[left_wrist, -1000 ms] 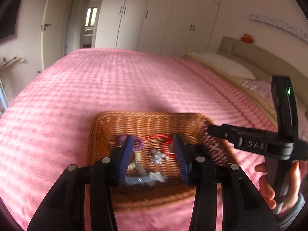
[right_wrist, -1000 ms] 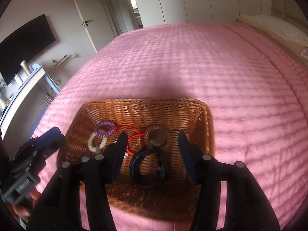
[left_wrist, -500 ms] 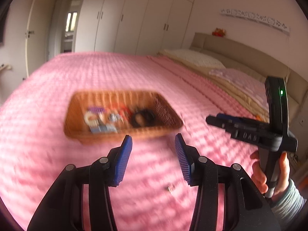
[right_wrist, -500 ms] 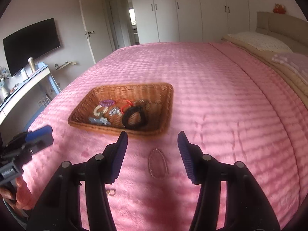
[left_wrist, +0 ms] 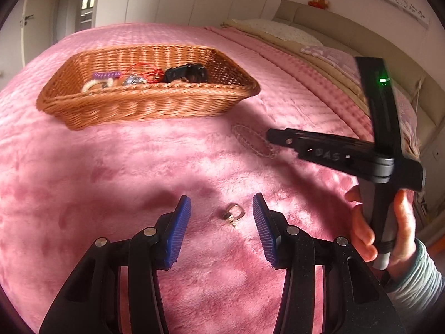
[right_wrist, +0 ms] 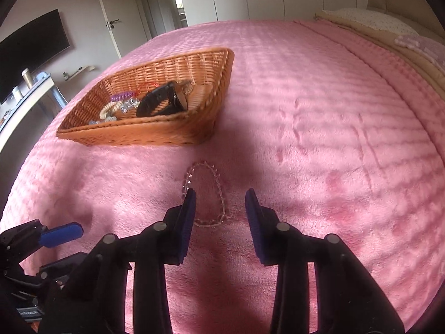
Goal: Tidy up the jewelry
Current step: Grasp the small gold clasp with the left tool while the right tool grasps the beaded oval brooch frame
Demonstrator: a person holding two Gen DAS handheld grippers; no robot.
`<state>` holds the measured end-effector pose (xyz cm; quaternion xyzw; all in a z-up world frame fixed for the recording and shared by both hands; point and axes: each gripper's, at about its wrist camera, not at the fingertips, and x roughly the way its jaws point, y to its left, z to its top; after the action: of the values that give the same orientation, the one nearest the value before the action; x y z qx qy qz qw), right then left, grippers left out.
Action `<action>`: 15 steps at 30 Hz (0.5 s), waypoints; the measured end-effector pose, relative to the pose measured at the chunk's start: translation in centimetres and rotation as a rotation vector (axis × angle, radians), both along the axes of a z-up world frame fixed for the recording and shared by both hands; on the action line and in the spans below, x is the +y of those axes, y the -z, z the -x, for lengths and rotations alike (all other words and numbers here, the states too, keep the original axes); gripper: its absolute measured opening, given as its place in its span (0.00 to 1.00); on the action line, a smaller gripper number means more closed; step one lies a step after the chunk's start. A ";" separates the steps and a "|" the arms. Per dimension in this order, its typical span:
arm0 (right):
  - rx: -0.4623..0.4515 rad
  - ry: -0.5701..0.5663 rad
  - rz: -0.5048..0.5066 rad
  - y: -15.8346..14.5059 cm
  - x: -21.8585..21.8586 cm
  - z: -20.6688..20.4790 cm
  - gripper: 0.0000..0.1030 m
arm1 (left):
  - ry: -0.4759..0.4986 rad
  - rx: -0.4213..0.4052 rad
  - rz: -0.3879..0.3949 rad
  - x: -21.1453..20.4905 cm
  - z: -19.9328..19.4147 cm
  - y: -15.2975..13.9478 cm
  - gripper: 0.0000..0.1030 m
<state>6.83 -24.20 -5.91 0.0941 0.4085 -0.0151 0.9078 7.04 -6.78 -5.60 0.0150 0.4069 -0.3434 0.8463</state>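
Bracelet (right_wrist: 205, 194) of clear beads, limp on the pink bedspread (right_wrist: 319, 111) just short of the wicker basket (right_wrist: 155, 136). Right gripper (right_wrist: 219, 208) closing over its near end, nothing pinched yet. Light, slippery: best pinched across one strand. Ring (left_wrist: 233, 213) farther from the basket, loose between the half-open pads of the left gripper (left_wrist: 221, 217).

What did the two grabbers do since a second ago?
Both pulled back from over the basket and came down. The left hand-held gripper now frames a small ring; the right hand-held gripper, jaws closing, straddles the bead bracelet. Nothing grabbed. Basket contents unchanged.
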 end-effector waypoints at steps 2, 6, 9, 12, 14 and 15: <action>-0.005 -0.011 -0.005 0.1 0.0 0.0 0.33 | 0.014 -0.002 -0.011 -0.4 0.0 0.2 0.44; 0.014 -0.022 0.008 0.6 0.4 -0.3 0.33 | 0.052 -0.021 -0.059 -1.6 0.7 0.6 0.43; 0.032 -0.025 0.026 1.0 0.8 -0.5 0.33 | 0.065 -0.038 -0.114 -2.5 0.9 0.9 0.43; 0.038 -0.026 0.025 1.3 0.7 -0.7 0.30 | 0.066 -0.042 -0.159 -3.0 1.2 1.3 0.39; 0.047 -0.024 0.021 1.5 0.5 -0.9 0.29 | 0.067 -0.053 -0.173 -3.2 1.4 1.3 0.36; 0.045 -0.024 0.026 1.5 0.6 -0.9 0.29 | 0.066 -0.060 -0.181 -3.3 1.5 1.4 0.33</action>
<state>7.77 -23.59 -7.42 0.0768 0.4299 -0.0116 0.8995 5.51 -10.05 -6.98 0.1148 0.4102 -0.3324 0.8415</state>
